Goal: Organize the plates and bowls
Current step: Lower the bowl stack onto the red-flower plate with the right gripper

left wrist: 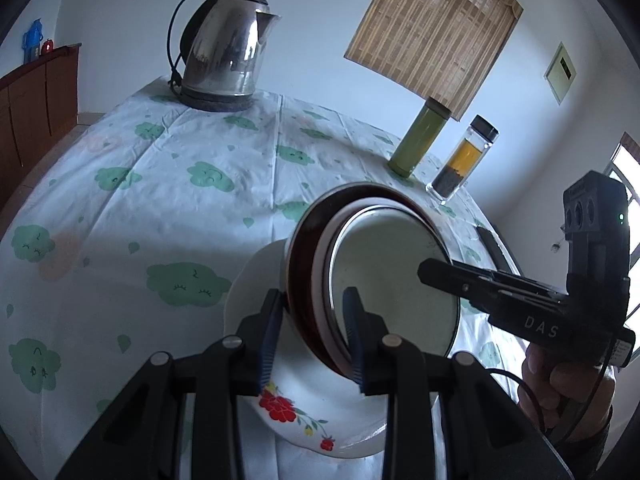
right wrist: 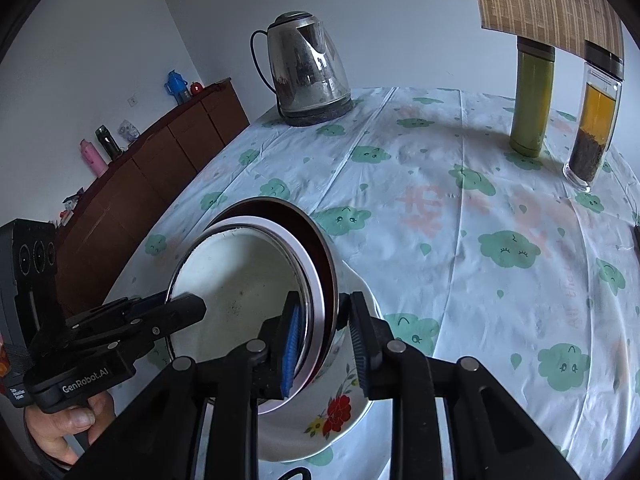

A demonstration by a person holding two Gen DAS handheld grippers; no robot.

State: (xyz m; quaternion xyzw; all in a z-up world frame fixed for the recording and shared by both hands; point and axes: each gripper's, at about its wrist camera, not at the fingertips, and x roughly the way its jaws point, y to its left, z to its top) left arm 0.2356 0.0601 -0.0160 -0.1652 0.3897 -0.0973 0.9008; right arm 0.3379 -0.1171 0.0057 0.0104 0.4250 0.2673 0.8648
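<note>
Pale walls and a bamboo blind (left wrist: 434,32) framed the scene, with a cloud-print tablecloth (left wrist: 160,184) spread across the table. At the far edge sat a steel kettle (left wrist: 224,46), and off to the side stood a green flask (left wrist: 418,138) just beside a glass tea bottle (left wrist: 462,160).

Front and centre was the stack of bowls (left wrist: 376,276): a pale enamel bowl (left wrist: 394,280) nested inside a white-rimmed one, inside a dark red-brown one, all sitting in the flowered white bowl (left wrist: 280,404) at the bottom. The whole stack was tilted, its mouth turned toward the cameras, low over the cloth; whether the bottom bowl touched the table could not be told.

And it was a two-handed grip! The left gripper (left wrist: 314,336) had its jaws narrowly apart and clamped across the nested rims, one blue pad outside, the other inside the enamel bowl. From the opposite side, the right gripper (right wrist: 326,340) did the same, jaws pinching the rims with a blue pad (right wrist: 292,344) pressed against the inner wall. Each view caught the other gripper reaching in, with a hand (right wrist: 68,424) wrapped round its handle.

A brown sideboard (right wrist: 160,160) ran along the wall, holding small bottles.
</note>
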